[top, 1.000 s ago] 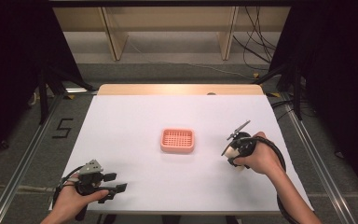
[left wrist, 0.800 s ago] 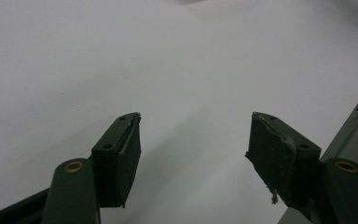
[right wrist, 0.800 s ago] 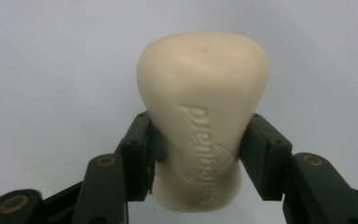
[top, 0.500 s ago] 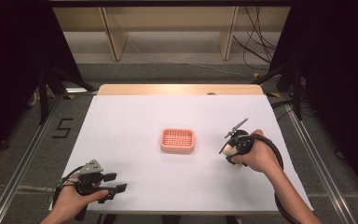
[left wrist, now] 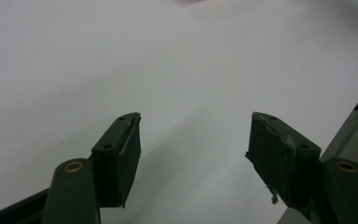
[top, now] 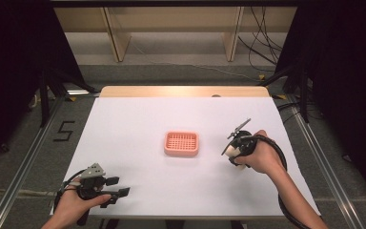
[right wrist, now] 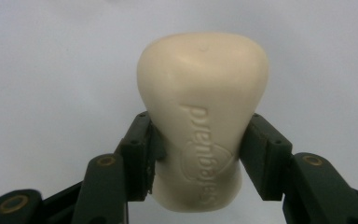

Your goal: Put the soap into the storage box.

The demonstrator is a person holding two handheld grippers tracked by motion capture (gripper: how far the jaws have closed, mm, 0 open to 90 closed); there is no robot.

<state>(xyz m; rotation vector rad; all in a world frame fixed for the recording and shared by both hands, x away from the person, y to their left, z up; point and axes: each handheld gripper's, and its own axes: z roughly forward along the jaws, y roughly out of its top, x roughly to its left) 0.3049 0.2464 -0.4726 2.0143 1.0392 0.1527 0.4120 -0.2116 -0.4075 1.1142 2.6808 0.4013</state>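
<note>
Your right tongs (right wrist: 196,154), clamped on the soap (right wrist: 200,116), have edged left toward the tray (top: 181,143) at frame centre; left tongs (left wrist: 193,158) stay wide open, empty, lower left.

Embossed brand "Safeguard" reads along the face of the cream soap bar (right wrist: 202,121), lettering running lengthwise toward the camera in the right gripper view; a black numeral "5" is marked on the grey floor (top: 28,157) left of the table.

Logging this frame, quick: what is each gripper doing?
Left gripper: open, holding nothing.
Right gripper: closed on a cream soap bar.
</note>
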